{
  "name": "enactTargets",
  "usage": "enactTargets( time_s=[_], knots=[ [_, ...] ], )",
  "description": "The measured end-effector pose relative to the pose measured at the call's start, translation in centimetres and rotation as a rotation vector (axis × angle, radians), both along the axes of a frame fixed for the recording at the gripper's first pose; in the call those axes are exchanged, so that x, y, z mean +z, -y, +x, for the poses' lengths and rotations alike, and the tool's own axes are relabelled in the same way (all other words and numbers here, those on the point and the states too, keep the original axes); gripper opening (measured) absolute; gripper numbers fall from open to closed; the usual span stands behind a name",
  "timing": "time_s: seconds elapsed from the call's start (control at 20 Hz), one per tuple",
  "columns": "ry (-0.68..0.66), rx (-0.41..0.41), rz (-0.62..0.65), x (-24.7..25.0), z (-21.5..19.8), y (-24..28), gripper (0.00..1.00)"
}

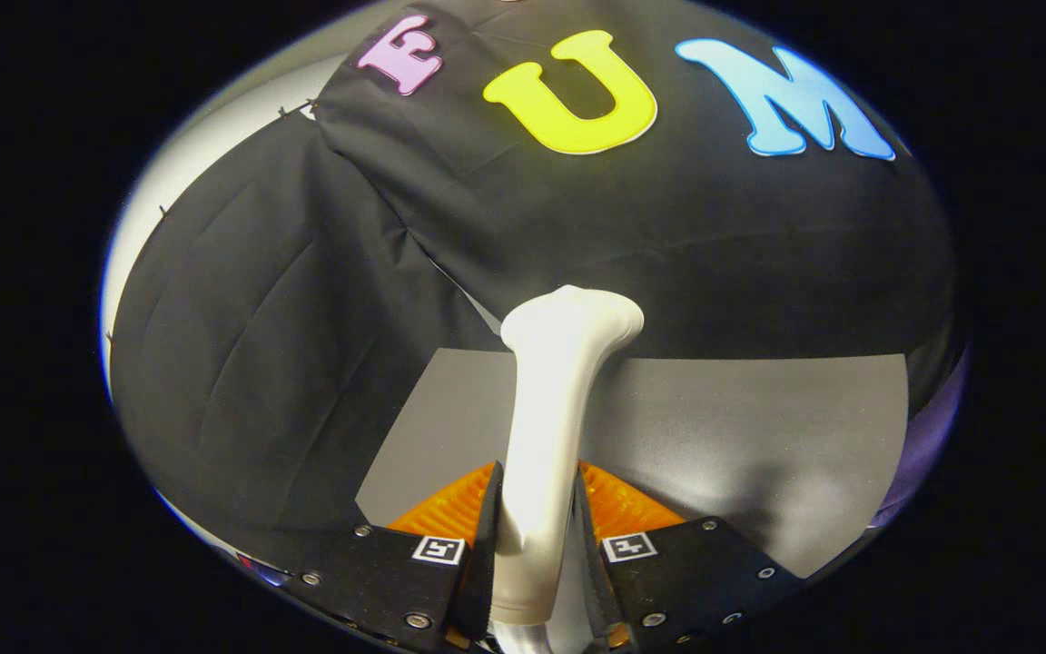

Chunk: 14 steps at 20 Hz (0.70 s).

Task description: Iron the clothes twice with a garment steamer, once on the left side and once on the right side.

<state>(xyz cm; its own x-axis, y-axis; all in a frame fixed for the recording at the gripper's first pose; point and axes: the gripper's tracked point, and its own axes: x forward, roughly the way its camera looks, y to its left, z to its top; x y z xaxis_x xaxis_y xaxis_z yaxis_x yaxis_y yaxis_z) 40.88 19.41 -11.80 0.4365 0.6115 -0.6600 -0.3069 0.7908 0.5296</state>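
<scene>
Both fingers (485, 536) are clamped on the white garment steamer (548, 427), which sticks up straight ahead between them. Grey table (759, 427) sits beyond, with the black cloth wall (577, 209) behind everything.

Black cloth walls (686, 227) rise behind the grey worktop (759, 427), with a pale panel (214, 136) beyond the cloth's left edge.

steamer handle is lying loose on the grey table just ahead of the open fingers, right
Not quite. In the gripper view the white steamer handle is not loose: it stands between the fingers of the hand-held gripper, which are shut on it, above the grey table.
</scene>
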Motion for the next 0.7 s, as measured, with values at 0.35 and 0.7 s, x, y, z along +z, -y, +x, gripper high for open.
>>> enactTargets(
  time_s=[0.35,0.7],
  knots=[
    [0.164,-0.003,0.038,6.4,-8.9,2.6,0.39],
    [0.163,-0.064,0.037,5.6,-17.5,7.2,0.39]
  ],
)
